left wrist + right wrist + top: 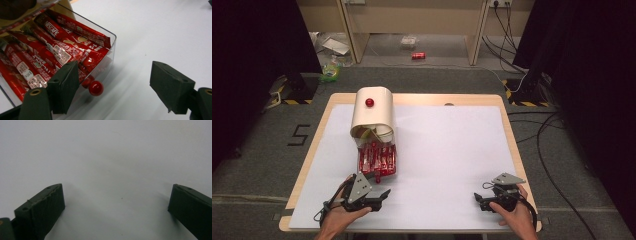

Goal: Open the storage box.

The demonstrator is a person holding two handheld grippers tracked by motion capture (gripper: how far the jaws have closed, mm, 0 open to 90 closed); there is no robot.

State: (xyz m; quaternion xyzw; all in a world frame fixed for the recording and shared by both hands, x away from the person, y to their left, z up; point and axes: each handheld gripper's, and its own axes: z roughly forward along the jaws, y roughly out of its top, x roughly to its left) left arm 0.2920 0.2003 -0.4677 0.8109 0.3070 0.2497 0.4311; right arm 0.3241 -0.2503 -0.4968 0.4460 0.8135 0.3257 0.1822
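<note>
A cream box [372,113] with a red knob [369,102] stands at the table's back left. Its clear drawer [378,159] is pulled out toward me and holds several red Nescafe sachets [53,47]. The drawer's front has a small red ball handle [96,88]. My left gripper [384,193] lies just in front of the drawer, open, nothing between its jaws; in the left gripper view the ball handle sits between them, nearer the left jaw, untouched. My right gripper [478,200] rests open on the white sheet at the front right, jaws wide apart over bare surface.
A white sheet [447,150] covers the wooden table [507,120]. Beyond the table lie floor cables [542,135], a red can [418,55] and wooden furniture legs. Dark curtains flank both sides.
</note>
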